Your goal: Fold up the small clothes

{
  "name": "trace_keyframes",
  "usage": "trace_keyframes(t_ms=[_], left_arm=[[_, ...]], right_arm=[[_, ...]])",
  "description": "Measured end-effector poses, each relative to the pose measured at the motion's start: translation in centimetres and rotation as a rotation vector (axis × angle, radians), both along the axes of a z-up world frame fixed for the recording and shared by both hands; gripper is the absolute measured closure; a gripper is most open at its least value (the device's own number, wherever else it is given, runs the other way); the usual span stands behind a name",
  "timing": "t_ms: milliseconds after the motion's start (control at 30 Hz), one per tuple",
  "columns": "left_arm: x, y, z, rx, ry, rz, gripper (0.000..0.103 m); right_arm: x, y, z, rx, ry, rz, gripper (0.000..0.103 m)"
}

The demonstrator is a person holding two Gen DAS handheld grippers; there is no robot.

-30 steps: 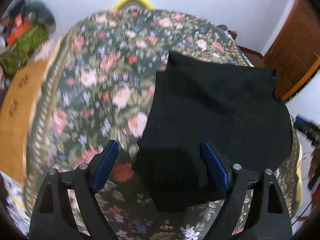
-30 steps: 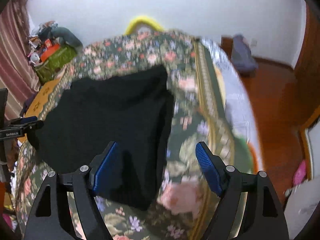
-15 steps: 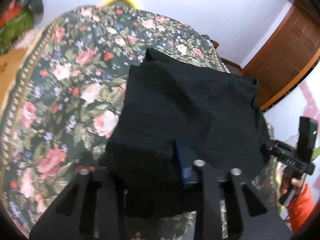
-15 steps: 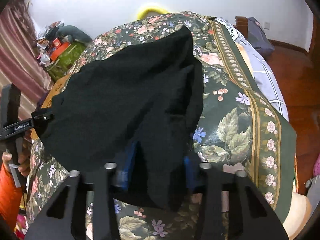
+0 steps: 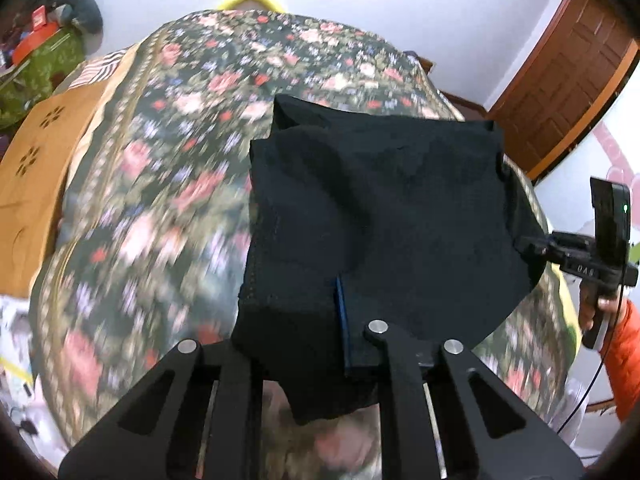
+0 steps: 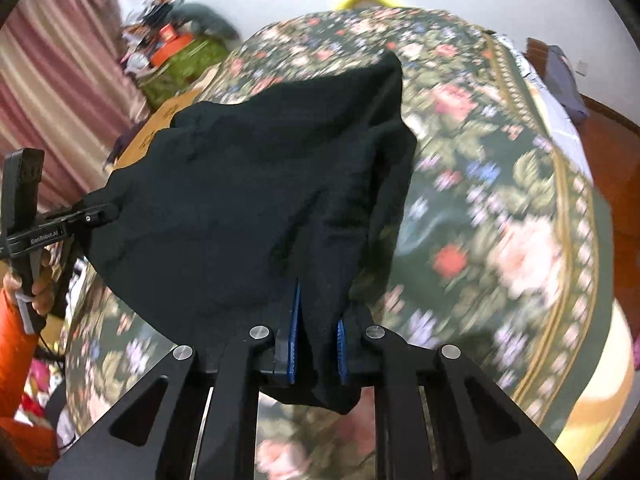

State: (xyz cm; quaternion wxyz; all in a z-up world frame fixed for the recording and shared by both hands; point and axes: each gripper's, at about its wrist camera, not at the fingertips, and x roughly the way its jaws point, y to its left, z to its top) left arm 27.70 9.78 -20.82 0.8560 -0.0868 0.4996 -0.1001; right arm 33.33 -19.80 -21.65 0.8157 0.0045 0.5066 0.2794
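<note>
I've got both claws closing on near corners of the black knit garment (image 5: 384, 216): left gripper (image 5: 320, 344), right gripper (image 6: 316, 340). Cloth runs away toward the far side of the floral bedspread (image 5: 168, 184), probably half-lifted.

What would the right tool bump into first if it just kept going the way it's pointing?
The black cloth, which the closing right tool already has between its fingers. Beyond the cloth it would probably meet the flowered bedspread, though the fisheye view makes depth unclear.
</note>
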Motion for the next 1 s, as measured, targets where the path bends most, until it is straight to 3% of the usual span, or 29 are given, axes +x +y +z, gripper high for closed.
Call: trace_keyframes(t_ms=[67,267,367,467,567,633,767,900,967,1000], left_arm=[[-2.2,0.3,-0.1,0.014,0.003,-0.010,0.088],[-5.0,1.2,0.5,0.078,-0.022,0.010,0.069],[-4.5,1.3,1.4,0.088,-0.031,0.001,0.068],[-3.4,1.2,2.5,0.141,-0.066,0.010,0.068],[-1.9,1.6,3.4,0.135,-0.097,0.021,0.057],[-0.5,1.6,3.5,0.132,-0.107,0.015,0.053],[2.6,0.5,1.8,0.161,-0.073,-0.044,0.053],[5.5,0.1,-1.2,0.226,-0.025,-0.028,0.053],[6.1,0.4,-2.2,0.205,-0.014,-0.031,0.053],[6.3,0.6,-2.7,0.179,0.006,-0.040,0.059]], right_arm=[[-0.8,0.5,-0.3,-0.010,0.008,0.016,0.090],[-2.6,0.9,-0.1,-0.091,-0.021,-0.004,0.084],[-2.4,0.3,0.7,-0.104,-0.040,-0.025,0.081],[-2.0,-0.3,1.6,-0.104,-0.073,-0.051,0.071],[-1.2,-0.2,2.4,-0.101,-0.116,-0.064,0.060],[-0.5,0.0,2.6,-0.104,-0.138,-0.064,0.059],[1.7,0.5,2.3,-0.094,-0.147,-0.080,0.059],[3.1,0.6,1.5,-0.088,-0.154,-0.099,0.059],[3.9,0.7,1.1,-0.094,-0.162,-0.109,0.059],[4.4,0.6,0.9,-0.094,-0.166,-0.119,0.059]])
